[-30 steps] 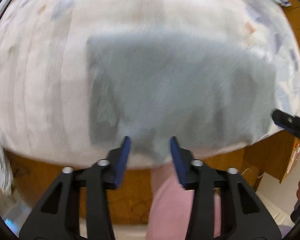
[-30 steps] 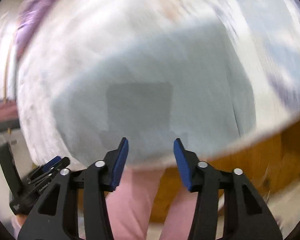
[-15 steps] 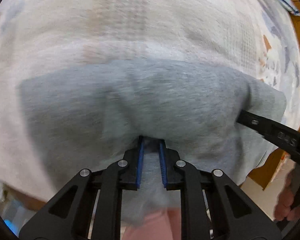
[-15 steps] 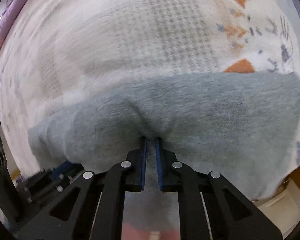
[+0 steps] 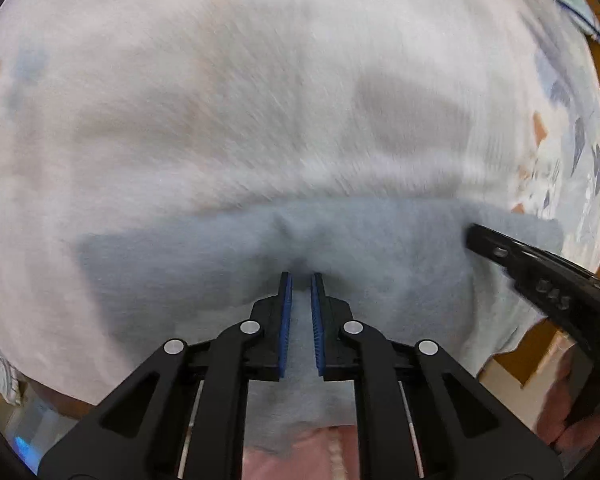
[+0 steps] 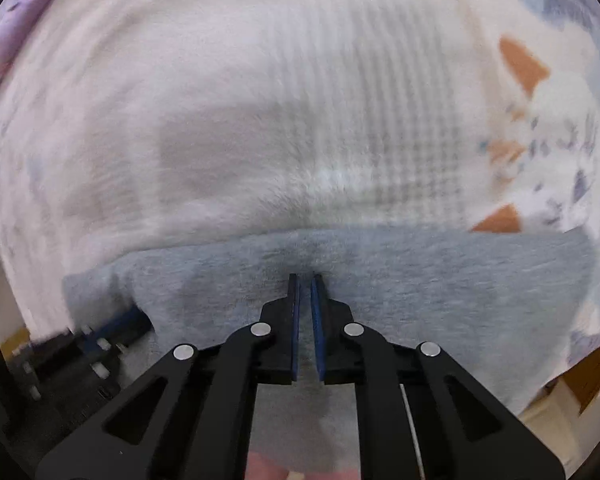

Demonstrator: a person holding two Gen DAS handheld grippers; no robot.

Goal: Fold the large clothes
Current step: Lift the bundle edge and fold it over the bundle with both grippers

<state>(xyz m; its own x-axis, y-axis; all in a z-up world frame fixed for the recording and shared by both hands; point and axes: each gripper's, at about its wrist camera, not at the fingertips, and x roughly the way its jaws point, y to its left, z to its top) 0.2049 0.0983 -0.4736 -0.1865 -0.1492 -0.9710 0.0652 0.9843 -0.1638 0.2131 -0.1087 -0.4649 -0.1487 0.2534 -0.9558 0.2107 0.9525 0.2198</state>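
Two grippers pinching one grey garment at the near edge of a bed.

Both point steeply down at a pale patterned bedspread [image 5: 260,100], and the grey garment [image 5: 380,248] lies across its near part, hanging over the edge toward the person. The left gripper [image 5: 300,280] has its blue pads nearly together with a fold of the grey cloth bunched between them. The right gripper [image 6: 305,280] is closing its jaws, also with grey cloth gathered between the pads. In the left view the right gripper [image 5: 540,280] reaches onto the garment from the right. Orange and blue shapes mark the bedspread's right side. Much of the picture is blurred.
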